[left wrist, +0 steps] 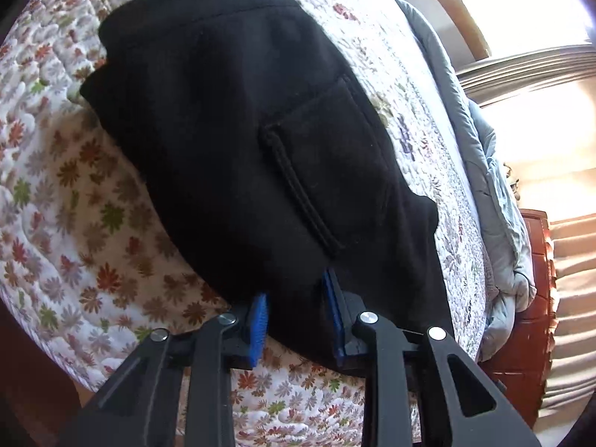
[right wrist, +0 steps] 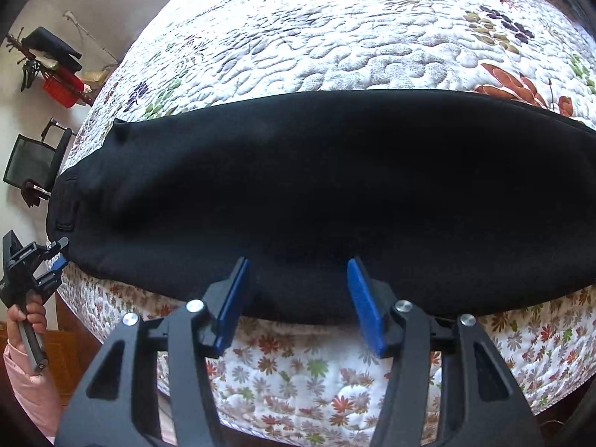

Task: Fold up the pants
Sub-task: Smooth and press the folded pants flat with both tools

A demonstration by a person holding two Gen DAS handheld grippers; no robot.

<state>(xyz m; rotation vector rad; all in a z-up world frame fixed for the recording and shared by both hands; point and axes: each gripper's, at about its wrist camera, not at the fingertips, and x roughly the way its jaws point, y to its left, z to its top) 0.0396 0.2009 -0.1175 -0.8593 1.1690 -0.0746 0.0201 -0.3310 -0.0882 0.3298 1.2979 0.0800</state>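
Observation:
Black pants (left wrist: pixel 238 123) lie flat along the near edge of a bed, folded lengthwise, a back pocket (left wrist: pixel 324 171) facing up. They also show in the right wrist view (right wrist: pixel 316 186) as one long black band. My left gripper (left wrist: pixel 294 294) is open with its blue pads at the waist end edge of the pants, one pad partly under cloth. It also shows in the right wrist view (right wrist: pixel 56 260), held by a hand. My right gripper (right wrist: pixel 298 272) is open, its blue fingers (right wrist: pixel 232 298) straddling the near edge of the pants at mid-length.
The bed carries a white floral quilt (right wrist: pixel 335 37). A grey blanket (left wrist: pixel 499 193) lies along its far side by a red-brown wooden piece (left wrist: pixel 536 298). A black chair (right wrist: pixel 33 164) and a rack with clothes (right wrist: pixel 56 63) stand by the wall.

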